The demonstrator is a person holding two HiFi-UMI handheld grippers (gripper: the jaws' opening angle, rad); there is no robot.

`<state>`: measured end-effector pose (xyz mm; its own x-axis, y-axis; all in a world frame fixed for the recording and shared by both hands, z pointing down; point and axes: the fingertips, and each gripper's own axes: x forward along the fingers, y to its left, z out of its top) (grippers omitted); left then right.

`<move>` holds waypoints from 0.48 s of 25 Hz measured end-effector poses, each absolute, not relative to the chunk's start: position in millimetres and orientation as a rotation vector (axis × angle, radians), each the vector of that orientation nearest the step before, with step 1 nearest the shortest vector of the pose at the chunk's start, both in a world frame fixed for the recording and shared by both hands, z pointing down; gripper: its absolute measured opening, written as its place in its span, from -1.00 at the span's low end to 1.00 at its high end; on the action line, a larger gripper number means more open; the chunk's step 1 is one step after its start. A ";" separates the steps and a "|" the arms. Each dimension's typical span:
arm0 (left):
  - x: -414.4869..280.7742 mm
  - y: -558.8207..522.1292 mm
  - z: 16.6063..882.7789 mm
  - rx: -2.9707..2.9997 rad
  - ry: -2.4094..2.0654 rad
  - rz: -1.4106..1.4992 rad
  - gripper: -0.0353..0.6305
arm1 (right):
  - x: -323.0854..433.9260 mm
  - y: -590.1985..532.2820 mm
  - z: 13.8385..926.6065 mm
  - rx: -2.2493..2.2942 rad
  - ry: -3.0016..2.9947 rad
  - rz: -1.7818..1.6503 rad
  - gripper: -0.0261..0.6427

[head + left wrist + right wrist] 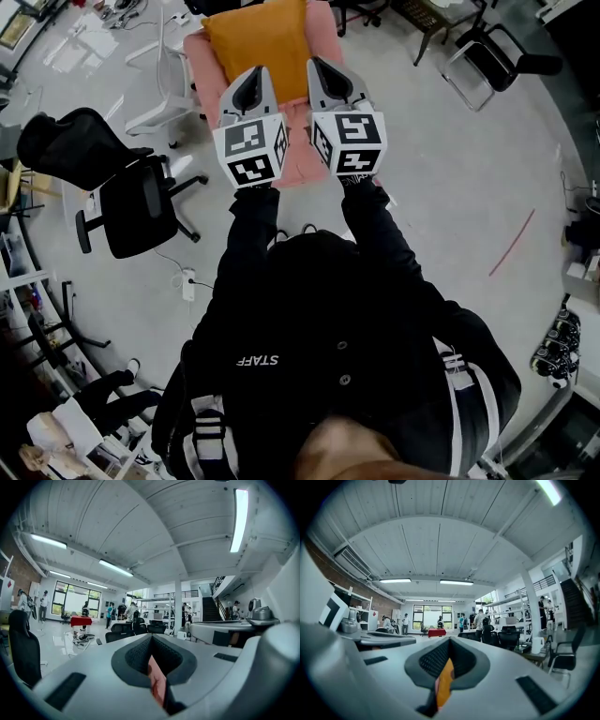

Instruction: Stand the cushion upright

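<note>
Ahead of the person [337, 347], left tool [255, 77]: clamped on pink cushion [298, 159] edge
Right tool [319, 67]: clamped on orange cushion [253, 42] edge
Arms [370, 220]: forward, parallel

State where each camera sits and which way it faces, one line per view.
Head view: on the person's head, facing steeply down; shows black sleeves, left hand-held gripper, right hand-held gripper, orange cushion.
Left gripper view: on the left hand-held gripper, facing across the hall; jaws pinch pink fabric.
Right gripper view: on the right hand-held gripper, facing across the hall; jaws pinch the orange cushion.
Shared: both gripper views show the red table.
</note>
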<state>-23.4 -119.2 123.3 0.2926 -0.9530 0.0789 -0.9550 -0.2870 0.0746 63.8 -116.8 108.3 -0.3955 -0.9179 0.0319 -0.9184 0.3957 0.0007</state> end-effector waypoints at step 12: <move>-37.8 -121.1 109.2 2.441 -1.832 -0.002 -0.89 | 45.8 -118.5 96.8 1.680 -2.644 -0.017 -0.89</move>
<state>-37.8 -121.1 109.2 0.2808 -0.9583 0.0524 -0.9582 -0.2768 0.0723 45.8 -118.5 96.8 -0.4250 -0.9052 0.0015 -0.9051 0.4250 0.0140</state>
